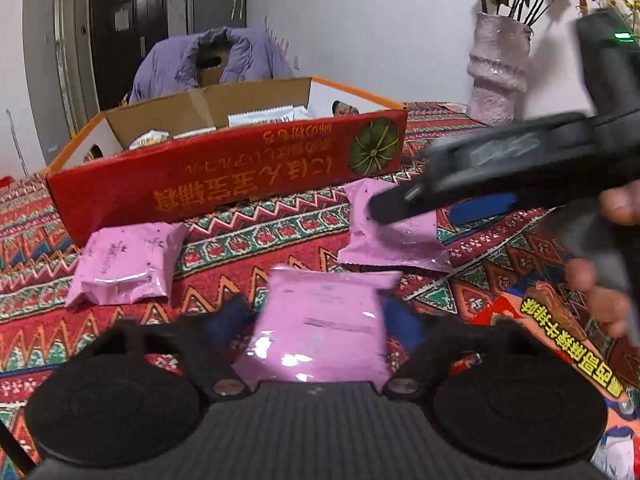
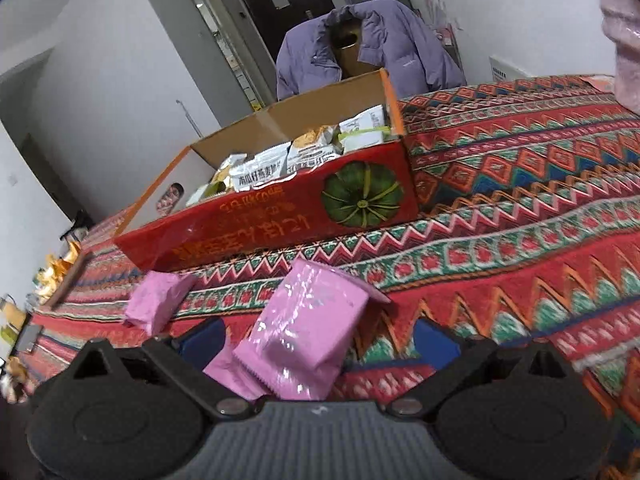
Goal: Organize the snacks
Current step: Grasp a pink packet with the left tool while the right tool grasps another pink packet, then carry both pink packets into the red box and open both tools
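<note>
Left gripper [image 1: 320,320]: in the left wrist view we see its jaws partly closed around a pink foil snack packet [image 1: 320,328]; the blue pads [image 1: 234,316] are blurred, but they sit against the packet's two sides, so we read it as gripped.
Held packet: at 6 o'clock in that view, its near end cut off by the gripper body.
Right gripper [image 2: 320,340]: in the right wrist view we see the jaws standing wide, a second pink foil packet [image 2: 308,332] tilted between them; its blue pads [image 2: 436,340] are clear of the wrapper, so nothing is held.
Right gripper seen from the left: it enters at 3 o'clock, smeared by motion [image 1: 460,184], with the person's fingers [image 1: 600,292] on its handle; it covers part of the second packet [image 1: 392,236].
Third pink packet [image 1: 124,268]: lies on the cloth at 9 o'clock in the left wrist view, just in front of the box.
Red cardboard box with a green pumpkin print [image 1: 224,184]: at 12 o'clock, open-topped; its yellow lettering is upside down to us.
Box contents: white and yellow snack packets [image 2: 280,160], partly hidden by the front wall.
Patterned red zigzag tablecloth [image 2: 520,220]: covers the whole surface.
Pale pink textured vase with flowers [image 1: 498,68]: at 2 o'clock, behind the box.
Purple padded jacket [image 2: 376,48]: over a chair beyond the box, lower part hidden.
Red printed wrapper at 4 o'clock [image 1: 560,340]: cut off by the frame edge, kind unclear.
</note>
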Demonstrator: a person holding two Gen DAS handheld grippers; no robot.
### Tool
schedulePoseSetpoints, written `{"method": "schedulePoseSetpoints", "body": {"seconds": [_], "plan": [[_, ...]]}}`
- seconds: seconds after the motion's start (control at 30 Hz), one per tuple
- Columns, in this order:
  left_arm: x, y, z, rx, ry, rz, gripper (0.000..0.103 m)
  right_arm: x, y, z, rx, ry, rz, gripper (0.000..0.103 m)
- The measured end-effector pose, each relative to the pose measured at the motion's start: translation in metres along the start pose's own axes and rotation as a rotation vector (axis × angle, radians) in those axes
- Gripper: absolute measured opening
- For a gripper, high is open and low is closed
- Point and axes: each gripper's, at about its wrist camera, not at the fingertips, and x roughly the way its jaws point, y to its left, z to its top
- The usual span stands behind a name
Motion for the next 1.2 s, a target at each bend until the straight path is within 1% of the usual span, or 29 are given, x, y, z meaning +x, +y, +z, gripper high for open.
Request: {"method": "schedulePoseSetpoints", "body": {"seconds": [0.03,0.07,0.13,0.17,0.2,0.23,0.27,0.33,0.43,0.47,0.57,0.63,0.7,0.8,0.87,0.93,1.07,1.2], "plan": [[-0.004,0.001,0.0,0.001,0.004,0.005,0.062,0.004,0.006,0.0,-0.039,-0.009,-0.028,0.094],[-0.005,0.002,0.002,-0.002,0.014,0.003,0.062,0.009,0.014,0.0,-0.075,-0.003,-0.038,0.09],[-0.011,0.005,0.003,-0.006,0.019,0.017,0.062,0.014,0.024,0.0,-0.106,-0.003,-0.045,0.088],[-0.016,0.007,0.002,-0.011,0.01,0.036,0.062,0.017,0.029,0.001,-0.121,0.001,-0.036,0.085],[-0.023,0.011,0.001,-0.02,-0.003,0.054,0.062,0.019,0.033,0.002,-0.136,0.006,-0.035,0.083],[-0.031,0.017,0.0,-0.04,-0.015,0.076,0.062,0.023,0.04,0.003,-0.169,0.011,-0.039,0.078],[-0.04,0.024,-0.001,-0.063,-0.028,0.1,0.062,0.025,0.045,0.003,-0.198,0.019,-0.045,0.07],[-0.055,0.037,-0.004,-0.115,-0.042,0.154,0.062,0.029,0.053,0.003,-0.255,0.033,-0.064,0.069],[-0.08,0.056,-0.009,-0.198,-0.072,0.21,0.062,0.029,0.058,0.001,-0.293,0.03,-0.084,0.066],[-0.087,0.06,-0.01,-0.212,-0.079,0.219,0.062,0.028,0.058,0.0,-0.291,0.025,-0.08,0.063],[-0.107,0.062,-0.011,-0.222,-0.107,0.245,0.062,0.021,0.055,-0.003,-0.279,0.022,-0.077,0.062],[-0.119,0.057,-0.01,-0.211,-0.124,0.267,0.062,0.006,0.055,-0.005,-0.277,-0.003,-0.073,0.062],[-0.13,0.052,-0.01,-0.206,-0.137,0.276,0.062,-0.018,0.058,-0.007,-0.274,-0.045,-0.051,0.062],[-0.153,0.042,-0.01,-0.209,-0.164,0.269,0.062,-0.063,0.064,-0.012,-0.298,-0.117,-0.047,0.062],[-0.167,0.033,-0.012,-0.208,-0.176,0.268,0.062,-0.094,0.068,-0.02,-0.317,-0.148,-0.024,0.062],[-0.179,0.022,-0.015,-0.205,-0.184,0.255,0.062,-0.121,0.07,-0.029,-0.34,-0.153,0.011,0.062],[-0.203,-0.002,-0.027,-0.204,-0.199,0.233,0.062,-0.171,0.072,-0.062,-0.379,-0.142,0.042,0.062],[-0.222,-0.024,-0.036,-0.199,-0.211,0.217,0.062,-0.2,0.071,-0.095,-0.391,-0.125,0.059,0.062]]}}
